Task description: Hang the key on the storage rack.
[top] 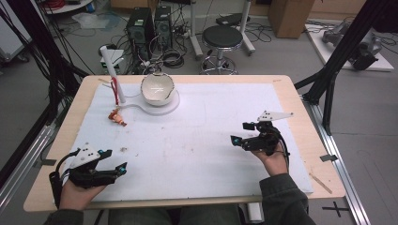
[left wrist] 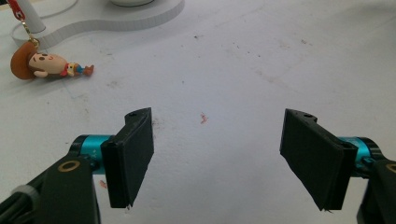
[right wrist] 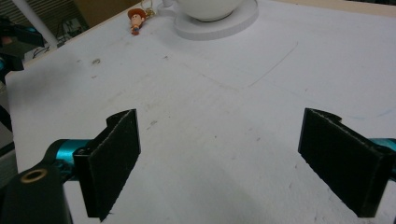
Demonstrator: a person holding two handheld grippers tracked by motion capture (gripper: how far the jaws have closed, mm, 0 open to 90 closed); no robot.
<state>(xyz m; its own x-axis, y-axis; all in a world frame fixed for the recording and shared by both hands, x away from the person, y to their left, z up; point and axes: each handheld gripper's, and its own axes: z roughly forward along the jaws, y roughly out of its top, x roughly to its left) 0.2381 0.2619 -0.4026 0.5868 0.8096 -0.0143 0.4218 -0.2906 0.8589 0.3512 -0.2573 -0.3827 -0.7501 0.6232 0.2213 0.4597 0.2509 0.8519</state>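
Note:
A small cowboy figure keychain [top: 117, 117] [left wrist: 39, 64] [right wrist: 136, 18] lies on the white sheet at the far left, beside a white post [top: 112, 72] [left wrist: 29, 16] with a red strap. A white bowl [top: 157, 88] [right wrist: 208, 6] sits on a flat white base [top: 165, 107] [left wrist: 116, 24] [right wrist: 219, 27]. My left gripper [top: 116, 160] [left wrist: 217, 158] rests near the front left edge, open with nothing between its jaws, well short of the figure. My right gripper [top: 241, 132] [right wrist: 219, 163] is open and empty over the right middle of the sheet.
The wooden table [top: 300, 117] carries a white sheet [top: 202, 140] marked with small stains. A thin wooden stick [top: 320, 183] lies at the front right corner. Behind the table stand a stool [top: 221, 40], computer towers [top: 141, 30] and a black frame strut [top: 342, 47].

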